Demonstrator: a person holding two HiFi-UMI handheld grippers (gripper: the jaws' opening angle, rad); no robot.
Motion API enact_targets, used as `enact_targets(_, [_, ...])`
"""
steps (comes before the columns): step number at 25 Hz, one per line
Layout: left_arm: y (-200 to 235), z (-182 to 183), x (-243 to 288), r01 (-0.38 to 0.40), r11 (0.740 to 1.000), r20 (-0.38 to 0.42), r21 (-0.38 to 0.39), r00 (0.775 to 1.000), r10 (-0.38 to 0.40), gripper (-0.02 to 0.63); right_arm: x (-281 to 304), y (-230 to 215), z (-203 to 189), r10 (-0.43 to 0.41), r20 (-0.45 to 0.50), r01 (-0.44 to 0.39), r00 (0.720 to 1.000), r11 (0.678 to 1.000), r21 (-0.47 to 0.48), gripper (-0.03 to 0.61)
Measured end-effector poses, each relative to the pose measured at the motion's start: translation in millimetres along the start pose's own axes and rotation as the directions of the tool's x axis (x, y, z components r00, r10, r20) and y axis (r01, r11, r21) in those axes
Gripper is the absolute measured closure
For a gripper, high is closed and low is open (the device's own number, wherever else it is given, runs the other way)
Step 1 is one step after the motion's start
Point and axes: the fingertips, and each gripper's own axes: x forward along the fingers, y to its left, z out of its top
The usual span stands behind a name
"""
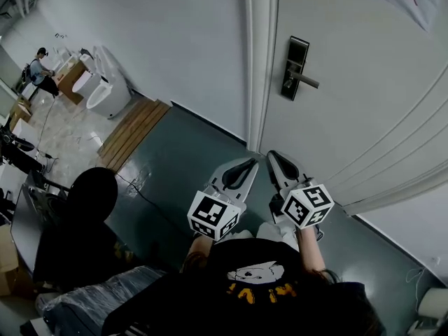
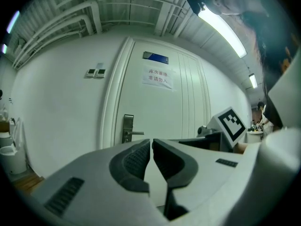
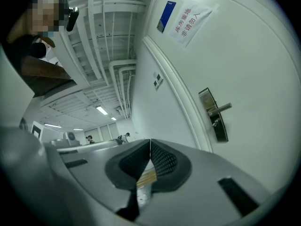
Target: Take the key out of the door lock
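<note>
Grippers are held level and side by side, well short of the white door (image 1: 350, 61). The left gripper (image 2: 151, 144) is seen with its jaws brought together tip to tip, with nothing gripped. The right gripper (image 3: 150, 143) is likewise closed tip to tip and holds nothing. Neither touches the door or its fittings.

The dark lock plate (image 1: 295, 68) is mounted near the door's edge, with a lever handle (image 1: 306, 81) projecting from it. In the right gripper view a small key (image 3: 216, 122) is made out just below the lever, seated in the plate; it is too small for detail.

A paper notice (image 2: 158, 77) with red print is fixed to the door, under a blue sign (image 2: 155, 57). Grey floor (image 1: 189, 159) lies between the grippers and the door. Wooden boards (image 1: 133, 131) lie along the wall, with white toilets (image 1: 105, 89) beyond. A seated person in black (image 1: 84, 222) is seen at lower left.
</note>
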Motion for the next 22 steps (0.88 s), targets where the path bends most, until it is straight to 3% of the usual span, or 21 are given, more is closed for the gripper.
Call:
enact_targets(13, [42, -7, -15, -0.101, 0.994, 0.005, -0.047, 0.995, 0.101, 0.589, 39, 15, -11, 0.076, -0.054, -0.076, 0.996, 0.997, 0.005, 0.572])
enact_targets(22, [105, -12, -1, -0.179, 0.983, -0.013, -0.053, 0.984, 0.178, 0.589, 105, -4, -13, 0.123, -0.073, -0.12, 0.99, 0.992, 0.041, 0.572])
